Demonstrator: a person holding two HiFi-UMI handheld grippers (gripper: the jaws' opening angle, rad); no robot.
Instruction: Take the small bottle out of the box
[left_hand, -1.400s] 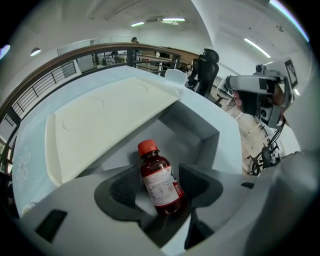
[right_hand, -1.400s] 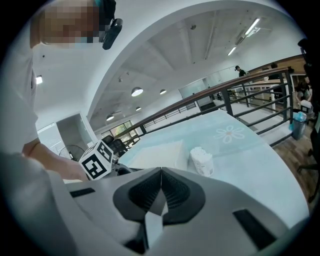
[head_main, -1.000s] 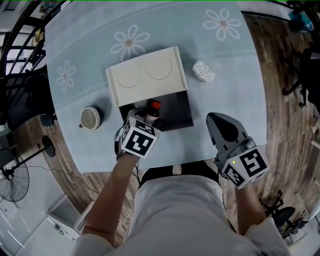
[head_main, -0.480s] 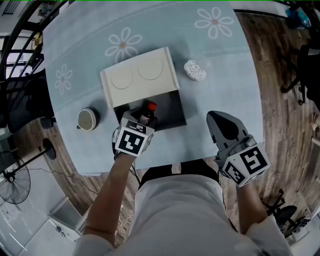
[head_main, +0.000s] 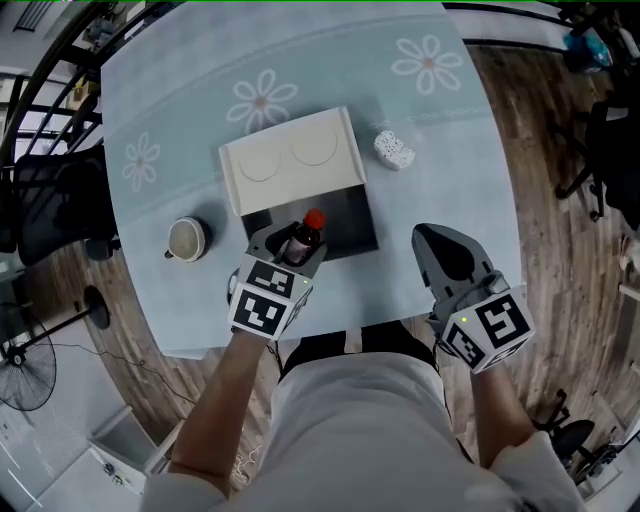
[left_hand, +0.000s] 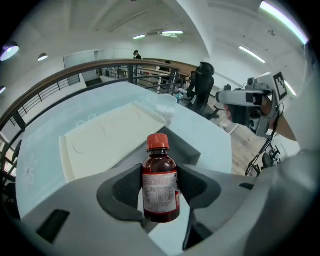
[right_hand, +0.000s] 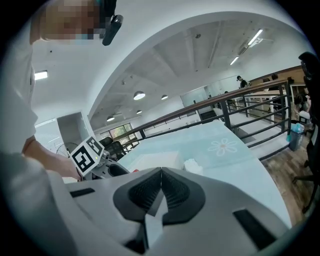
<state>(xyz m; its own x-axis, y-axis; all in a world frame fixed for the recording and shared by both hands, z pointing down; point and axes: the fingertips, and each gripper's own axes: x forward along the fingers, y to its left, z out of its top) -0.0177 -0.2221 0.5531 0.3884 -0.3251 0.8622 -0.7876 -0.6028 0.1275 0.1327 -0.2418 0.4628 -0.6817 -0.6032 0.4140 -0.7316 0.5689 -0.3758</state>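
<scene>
A small brown bottle (head_main: 301, 240) with a red cap stands upright between the pads of my left gripper (head_main: 292, 248), which is shut on its labelled body. In the left gripper view the bottle (left_hand: 160, 187) fills the gap of the left gripper (left_hand: 160, 195), and the pads press its sides. It is at the near edge of the open black box (head_main: 352, 225), whose cream lid (head_main: 290, 165) is folded back. My right gripper (head_main: 433, 240) hovers to the right of the box with its jaws shut and empty. In its own view the right gripper (right_hand: 161, 175) shows its pads meeting.
A pale blue cloth with flower prints covers the table (head_main: 450, 120). A round cup (head_main: 186, 240) stands left of the box, and a white crumpled lump (head_main: 394, 150) lies at its far right. The table's near edge runs just under both grippers. A black chair (head_main: 50, 210) stands at the left.
My left gripper has drawn back a little toward the box's near edge with the bottle between its pads. The right gripper has stayed in place.
</scene>
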